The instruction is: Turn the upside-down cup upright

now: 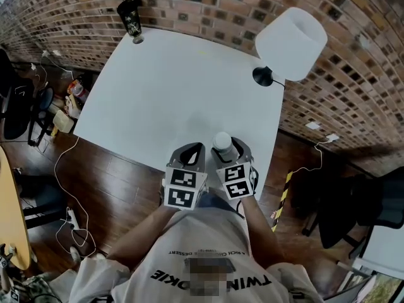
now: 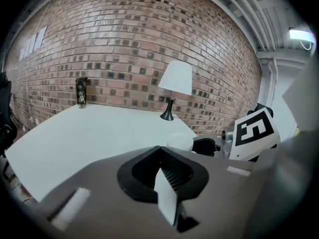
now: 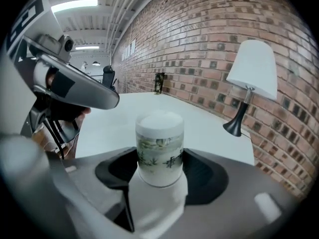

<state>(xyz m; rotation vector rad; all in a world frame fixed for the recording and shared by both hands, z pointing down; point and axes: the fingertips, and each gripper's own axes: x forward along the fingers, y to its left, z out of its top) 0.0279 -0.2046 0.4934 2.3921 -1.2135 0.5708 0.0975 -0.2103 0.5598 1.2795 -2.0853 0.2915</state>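
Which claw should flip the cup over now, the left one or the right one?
Right. The right claw already has the cup between its pads, near the front edge of the table. The left claw is closed and empty, off to the cup's side.

cup [image 3: 159, 148]: just 1, white with a printed band
grippers: 2, so left gripper [image 1: 191, 153] + right gripper [image 1: 232, 151]
marker cubes [image 1: 183, 188]: 2, 1 on each gripper
lamp [image 1: 290, 43]: 1
dark tumbler [image 1: 130, 19]: 1
table [image 1: 177, 87]: 1
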